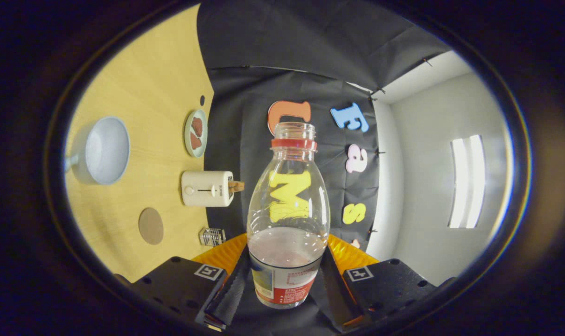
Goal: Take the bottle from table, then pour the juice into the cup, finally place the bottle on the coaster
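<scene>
bottle label: print too small to read | no other legible text

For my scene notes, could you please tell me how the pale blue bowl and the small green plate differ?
The pale blue bowl is larger and deep; the small green plate is smaller and shallow. The bowl looks empty; the plate carries reddish-brown pieces. Both are round and rest on the wooden table. The gripper is shut on the clear plastic bottle.
</scene>
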Demonstrator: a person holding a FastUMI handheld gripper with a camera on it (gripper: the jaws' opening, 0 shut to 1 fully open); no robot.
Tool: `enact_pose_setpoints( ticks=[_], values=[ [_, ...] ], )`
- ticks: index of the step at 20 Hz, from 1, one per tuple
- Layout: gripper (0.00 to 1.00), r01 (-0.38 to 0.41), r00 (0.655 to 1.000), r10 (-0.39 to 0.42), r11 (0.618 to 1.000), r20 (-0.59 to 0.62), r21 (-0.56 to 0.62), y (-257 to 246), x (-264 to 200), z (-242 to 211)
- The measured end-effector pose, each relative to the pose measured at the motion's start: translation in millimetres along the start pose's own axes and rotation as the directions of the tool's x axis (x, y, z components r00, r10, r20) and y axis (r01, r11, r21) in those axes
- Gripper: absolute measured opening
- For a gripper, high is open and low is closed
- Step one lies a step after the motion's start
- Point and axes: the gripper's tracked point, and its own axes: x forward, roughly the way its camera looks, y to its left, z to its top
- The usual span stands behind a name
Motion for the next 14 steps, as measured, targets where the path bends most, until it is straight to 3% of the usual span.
enact_pose_setpoints(
  ticks=[6,10,12,14],
  values=[
    [0.81,-0.002,0.997,0.027,0.955,-0.079,0.297,-13.4,-2.1,-7.5],
    [0.81,-0.019,0.984,0.108,0.857,-0.143,0.515,-9.1,-4.4,-13.0],
    [0.81,0.017,0.975,0.119,0.804,-0.189,0.594,-13.2,-0.5,-25.7],
    [0.81,0.057,0.968,0.111,0.778,-0.227,0.626,-19.1,4.9,-38.9]
  ],
)
